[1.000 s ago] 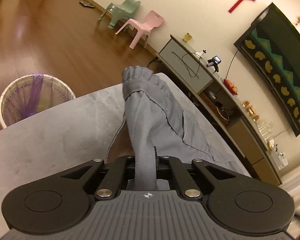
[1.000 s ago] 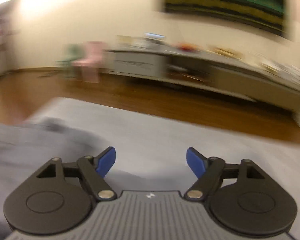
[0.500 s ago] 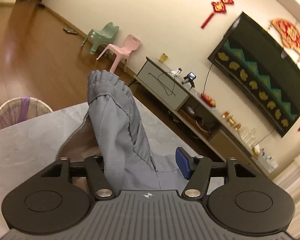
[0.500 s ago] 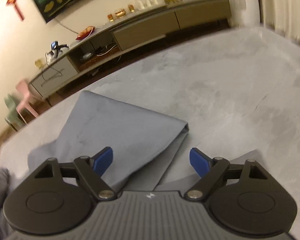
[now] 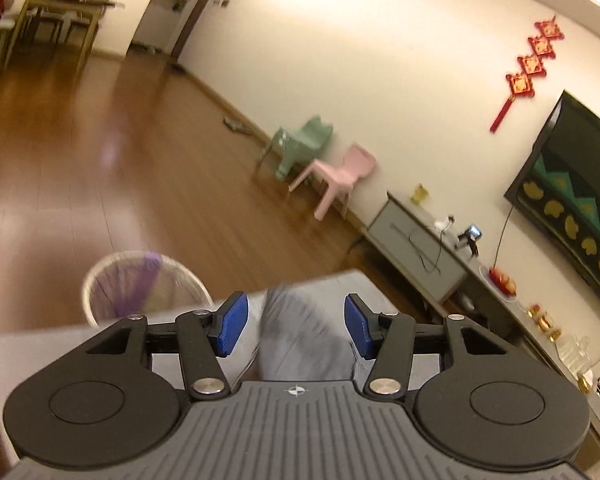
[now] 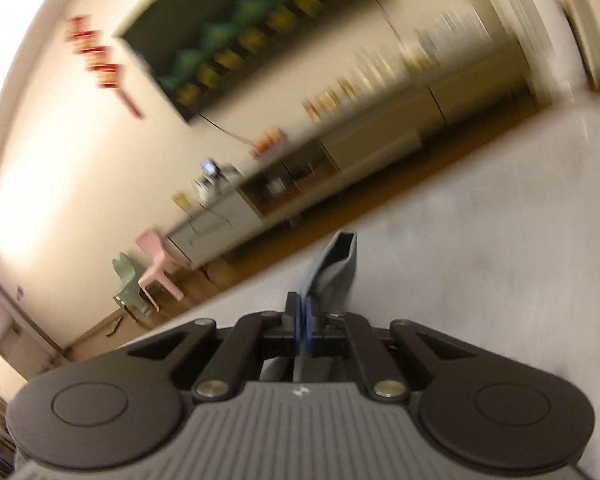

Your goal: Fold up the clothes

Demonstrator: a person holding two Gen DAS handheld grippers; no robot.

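A grey garment (image 5: 304, 336) lies bunched on the grey table (image 5: 60, 344), seen blurred between and beyond my left gripper's blue pads. My left gripper (image 5: 292, 330) is open and holds nothing; the cloth sits below the gap between its jaws. My right gripper (image 6: 303, 320) is shut on a fold of the grey garment (image 6: 334, 268), which sticks up past the fingertips with an open hem at its top, lifted above the table (image 6: 500, 260).
A white wire basket with a purple liner (image 5: 144, 284) stands on the floor past the table's far edge. A green chair (image 5: 300, 144), a pink chair (image 5: 340, 176) and a long TV cabinet (image 5: 420, 248) line the wall.
My left gripper has opened and let go of the garment, which dropped to the table. My right gripper has shut on a fold of the garment and lifted it.
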